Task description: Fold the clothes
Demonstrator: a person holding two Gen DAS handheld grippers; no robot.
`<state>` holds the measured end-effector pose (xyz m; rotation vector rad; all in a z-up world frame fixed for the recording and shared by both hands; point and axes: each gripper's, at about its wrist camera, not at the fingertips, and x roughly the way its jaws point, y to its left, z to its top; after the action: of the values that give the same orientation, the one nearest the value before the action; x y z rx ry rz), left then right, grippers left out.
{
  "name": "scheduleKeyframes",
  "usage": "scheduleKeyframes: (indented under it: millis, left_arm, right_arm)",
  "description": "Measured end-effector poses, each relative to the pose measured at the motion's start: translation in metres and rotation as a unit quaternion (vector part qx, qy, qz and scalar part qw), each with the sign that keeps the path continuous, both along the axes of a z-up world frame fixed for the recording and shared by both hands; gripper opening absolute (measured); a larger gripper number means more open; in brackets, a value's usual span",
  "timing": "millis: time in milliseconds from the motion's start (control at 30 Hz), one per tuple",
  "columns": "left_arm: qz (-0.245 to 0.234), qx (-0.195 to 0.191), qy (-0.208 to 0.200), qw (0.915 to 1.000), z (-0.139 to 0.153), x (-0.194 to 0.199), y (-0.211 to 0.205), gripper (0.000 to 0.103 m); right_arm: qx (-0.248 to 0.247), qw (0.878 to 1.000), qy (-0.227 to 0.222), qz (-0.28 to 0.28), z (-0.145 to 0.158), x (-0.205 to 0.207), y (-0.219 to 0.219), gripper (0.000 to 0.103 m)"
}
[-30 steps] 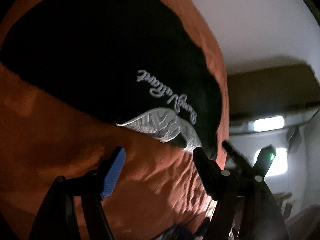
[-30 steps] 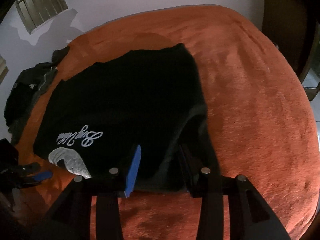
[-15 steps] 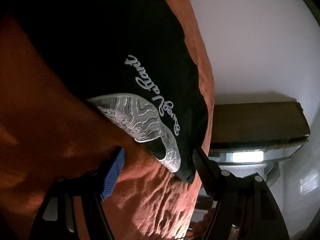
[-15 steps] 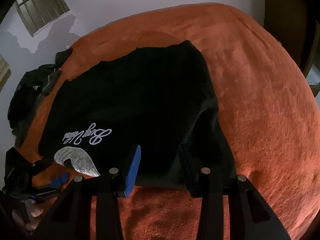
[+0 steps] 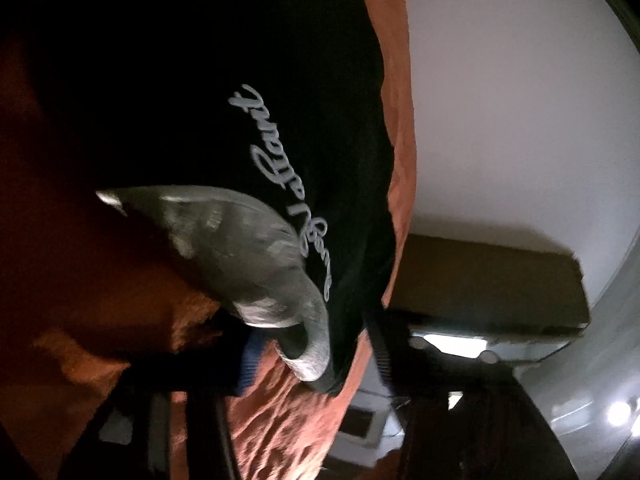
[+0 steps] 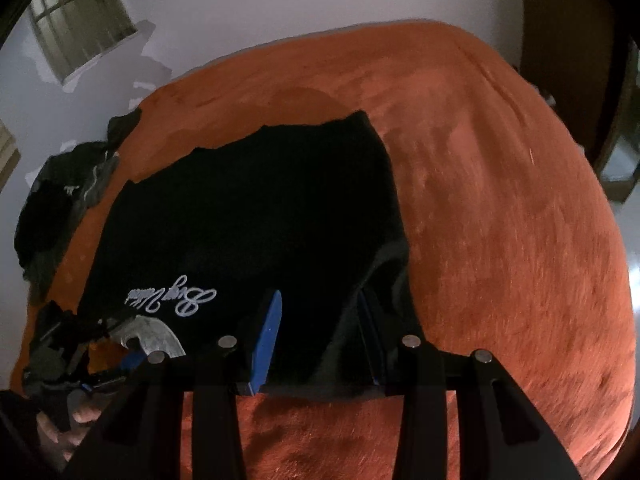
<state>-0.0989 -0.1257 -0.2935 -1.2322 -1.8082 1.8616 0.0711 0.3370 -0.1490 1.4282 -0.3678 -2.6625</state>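
Black shirt (image 6: pixel 248 216) is spread on the bed (image 6: pixel 500 200), hem between parted right fingers (image 6: pixel 269 336); corner is flanked by parted left fingers (image 5: pixel 250 364); folding remains.

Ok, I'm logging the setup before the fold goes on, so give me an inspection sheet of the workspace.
Surface: orange blanket over the bed, rumpled at the near edge.
Job's things: black shirt lying flat, with silver script and a wing print at its near left corner.
Clutter: dark clothes pile at the far left edge.
Grippers: right gripper open, straddling the shirt's near hem; left gripper open at the wing-print corner, that view blurred.
Cables: nothing seen.
Surroundings: white wall, barred window, dark wooden furniture.
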Motion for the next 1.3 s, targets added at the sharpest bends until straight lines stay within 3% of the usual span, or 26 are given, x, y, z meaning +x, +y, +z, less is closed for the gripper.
scheduleKeyframes:
  millis: [67,167,300,367,433,533,600,633,667,700,733,867,1000,1167,1200,1233,1300]
  left_arm:
    - [0.005,0.007,-0.008,0.9999,-0.006,0.000,-0.001,0.019]
    - [0.008,0.000,-0.013,0.9999,-0.008,0.004,0.000,0.014]
    - [0.004,-0.020,-0.019,0.9996,-0.003,0.006,0.001,0.015]
    - [0.011,-0.008,-0.033,0.9994,-0.008,0.005,0.000,0.026]
    - [0.016,0.000,-0.042,0.9990,-0.010,0.003,-0.001,0.026]
    - [0.013,-0.012,-0.033,0.9993,-0.008,0.001,0.001,0.024]
    - [0.007,-0.028,-0.018,0.9994,-0.005,-0.001,0.001,0.012]
    - [0.001,-0.034,-0.013,0.9993,-0.004,-0.003,0.001,0.009]
    - [-0.006,-0.041,-0.008,0.9991,-0.003,-0.005,0.001,0.008]
    - [-0.008,-0.042,-0.006,0.9991,-0.003,-0.006,0.002,0.007]
    - [-0.010,-0.043,-0.005,0.9990,-0.003,-0.006,0.002,0.007]
    - [-0.018,-0.045,0.000,0.9988,-0.003,-0.009,0.004,0.007]
    - [-0.025,-0.047,0.005,0.9986,-0.004,-0.012,0.006,0.007]
    - [-0.035,-0.050,0.011,0.9981,-0.004,-0.015,0.008,0.007]
    - [-0.035,-0.051,0.014,0.9980,-0.001,-0.017,0.001,0.007]
    - [-0.036,-0.052,0.016,0.9979,0.000,-0.009,-0.002,0.007]
    - [-0.034,-0.049,0.017,0.9980,-0.003,-0.012,0.001,0.007]
  right_arm:
    - [-0.007,1.000,-0.006,-0.002,-0.004,0.003,0.002,0.038]
    - [-0.006,1.000,-0.008,0.000,-0.006,0.006,0.001,0.038]
    - [0.004,1.000,0.001,0.006,-0.002,0.006,0.000,0.038]
    - [0.011,1.000,0.005,0.013,0.000,0.005,0.000,0.038]
    - [0.015,0.999,0.003,0.030,0.002,-0.002,-0.003,0.038]
    - [0.005,0.996,-0.021,0.081,0.005,-0.022,-0.010,0.038]
    - [0.006,0.990,-0.042,0.138,0.012,-0.045,-0.019,0.040]
    - [0.007,0.984,-0.052,0.169,0.016,-0.057,-0.023,0.044]
    - [0.008,0.978,-0.063,0.200,0.020,-0.069,-0.028,0.055]
    - [0.016,0.970,-0.071,0.234,0.024,-0.084,-0.034,0.069]
    - [0.032,0.960,-0.078,0.269,0.029,-0.101,-0.041,0.074]
    - [0.159,0.909,-0.071,0.380,0.040,-0.178,-0.080,0.077]
    - [0.246,0.836,-0.052,0.487,0.033,-0.245,-0.139,0.077]
    - [0.308,0.732,-0.078,0.603,-0.017,-0.286,-0.210,0.077]
    - [0.321,0.716,-0.077,0.615,-0.026,-0.289,-0.221,0.077]
    - [0.329,0.704,-0.072,0.625,-0.034,-0.292,-0.230,0.077]
    - [0.314,0.705,-0.076,0.631,-0.044,-0.301,-0.245,0.077]
